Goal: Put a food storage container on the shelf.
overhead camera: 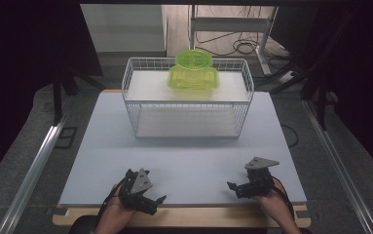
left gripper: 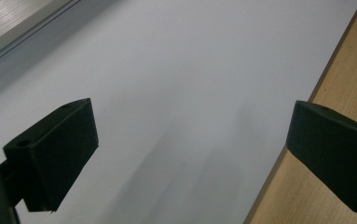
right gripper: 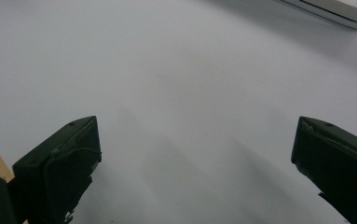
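Green translucent container (overhead camera: 194, 71) sits on the upper shelf of a white wire basket (overhead camera: 188, 109) at the desk's (overhead camera: 106, 161) far side. Near the front edge, the left hand-held gripper (overhead camera: 151, 199) and right hand-held gripper (overhead camera: 236, 187) rest low — both with jaws spread wide, holding nothing.

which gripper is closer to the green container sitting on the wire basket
Right, but only narrowly. The green container sits on the wire basket at the table's far side, slightly right of centre. The right gripper and left gripper both rest at the near edge, open and empty.
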Motion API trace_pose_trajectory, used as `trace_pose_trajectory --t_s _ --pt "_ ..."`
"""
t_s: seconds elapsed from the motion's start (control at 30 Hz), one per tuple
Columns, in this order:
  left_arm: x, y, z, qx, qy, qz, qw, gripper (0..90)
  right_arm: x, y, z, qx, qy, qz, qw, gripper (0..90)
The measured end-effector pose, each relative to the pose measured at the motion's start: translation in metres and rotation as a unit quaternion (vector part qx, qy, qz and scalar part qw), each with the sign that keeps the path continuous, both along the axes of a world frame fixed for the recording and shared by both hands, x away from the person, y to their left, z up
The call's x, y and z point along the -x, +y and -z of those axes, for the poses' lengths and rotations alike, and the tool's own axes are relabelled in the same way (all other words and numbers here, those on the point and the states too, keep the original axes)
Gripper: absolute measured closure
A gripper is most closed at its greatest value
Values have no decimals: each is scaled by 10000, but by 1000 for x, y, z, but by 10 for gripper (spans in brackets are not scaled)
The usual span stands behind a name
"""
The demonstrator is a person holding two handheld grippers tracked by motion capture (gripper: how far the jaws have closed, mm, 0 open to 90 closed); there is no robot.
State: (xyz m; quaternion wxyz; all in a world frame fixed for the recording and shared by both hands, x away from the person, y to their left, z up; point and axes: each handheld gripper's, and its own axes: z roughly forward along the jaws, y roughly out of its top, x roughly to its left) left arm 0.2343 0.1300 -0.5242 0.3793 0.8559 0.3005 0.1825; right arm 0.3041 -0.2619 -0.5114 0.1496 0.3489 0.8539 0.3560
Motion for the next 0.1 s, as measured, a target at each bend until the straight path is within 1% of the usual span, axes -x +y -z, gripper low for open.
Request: trace_pose_trajectory --t_s 0.07,0.1 --pt "0 0 0 27 5 17 10000 19 0 0 -1 13 11 40 10000 13" --pt "0 0 0 73 12 38 10000 18 -1 0 -2 -1 37 49 10000 14"
